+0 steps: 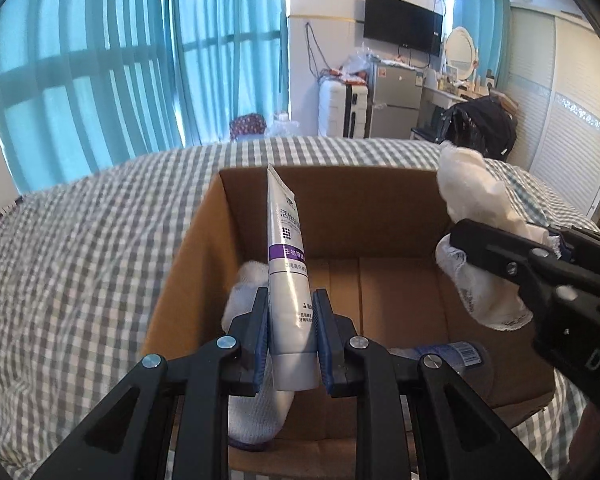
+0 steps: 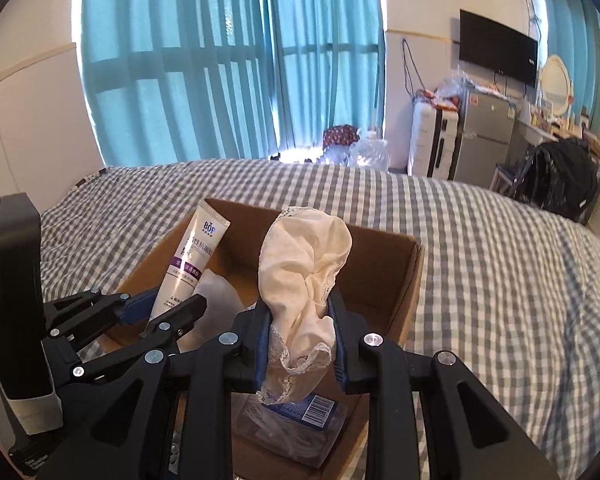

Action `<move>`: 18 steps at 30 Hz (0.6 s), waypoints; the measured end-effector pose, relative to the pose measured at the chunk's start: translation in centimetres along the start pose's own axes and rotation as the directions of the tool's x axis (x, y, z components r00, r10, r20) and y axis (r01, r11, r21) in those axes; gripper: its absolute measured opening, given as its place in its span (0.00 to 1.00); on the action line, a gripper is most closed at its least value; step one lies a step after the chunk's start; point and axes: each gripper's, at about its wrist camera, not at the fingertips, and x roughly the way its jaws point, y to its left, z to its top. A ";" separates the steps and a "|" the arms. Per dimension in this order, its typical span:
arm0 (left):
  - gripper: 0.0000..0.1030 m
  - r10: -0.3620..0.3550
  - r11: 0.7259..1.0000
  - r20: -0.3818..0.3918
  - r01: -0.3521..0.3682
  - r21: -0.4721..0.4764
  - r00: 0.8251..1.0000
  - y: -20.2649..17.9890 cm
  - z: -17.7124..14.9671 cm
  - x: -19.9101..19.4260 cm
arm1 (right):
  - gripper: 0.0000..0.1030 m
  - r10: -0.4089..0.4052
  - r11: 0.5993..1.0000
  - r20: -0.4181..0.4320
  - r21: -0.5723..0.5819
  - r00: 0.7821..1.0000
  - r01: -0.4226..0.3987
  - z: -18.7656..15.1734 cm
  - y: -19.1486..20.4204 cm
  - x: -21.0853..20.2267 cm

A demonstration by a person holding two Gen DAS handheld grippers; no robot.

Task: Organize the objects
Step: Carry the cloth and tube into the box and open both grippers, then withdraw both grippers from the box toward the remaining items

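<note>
An open cardboard box (image 1: 380, 208) (image 2: 384, 268) sits on the checked bed. My left gripper (image 1: 291, 340) (image 2: 162, 308) is shut on a white toothpaste tube (image 1: 286, 264) (image 2: 190, 264) with a purple band, held upright over the box's left side. My right gripper (image 2: 300, 344) (image 1: 548, 252) is shut on a cream lace-trimmed cloth (image 2: 306, 272) (image 1: 476, 220), held above the box's right side. A white sock (image 1: 252, 380) lies in the box under the tube. A blue-labelled plastic packet (image 2: 296, 420) (image 1: 456, 354) lies at the box's near right.
The grey-and-white checked bedspread (image 2: 500, 280) (image 1: 80, 260) surrounds the box. Teal curtains (image 2: 220, 60), a wall TV (image 2: 498, 52), a suitcase (image 2: 432, 144), a small fridge (image 2: 486, 136) and a black backpack on a chair (image 2: 560, 176) stand beyond the bed.
</note>
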 end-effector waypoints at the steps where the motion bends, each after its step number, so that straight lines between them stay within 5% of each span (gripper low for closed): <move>1: 0.20 0.001 1.000 -0.002 -0.001 -0.001 1.000 0.1 -0.2 0.0 | 0.26 0.004 1.000 0.001 0.004 1.000 -0.004 0.0 -0.1 0.0; 6: 0.24 -0.008 1.000 -0.010 0.008 -0.001 1.000 0.1 -0.1 -0.4 | 0.46 -0.004 1.000 0.028 0.031 1.000 0.003 0.1 -0.3 -1.2; 8: 0.37 0.002 1.000 -0.003 -0.002 0.006 1.000 0.0 0.0 -1.1 | 0.53 0.007 0.999 0.045 0.040 0.999 -0.009 0.3 -0.5 -2.1; 10: 0.69 0.020 1.000 0.008 -0.020 -0.003 1.000 0.1 0.2 -2.0 | 0.63 -0.008 0.999 0.069 0.051 0.998 0.004 0.5 -0.7 -3.5; 18: 0.84 0.037 0.999 0.074 -0.036 -0.015 0.997 -0.2 1.2 -8.7 | 0.93 -0.063 0.994 0.155 0.096 0.986 0.049 2.0 -1.0 -11.3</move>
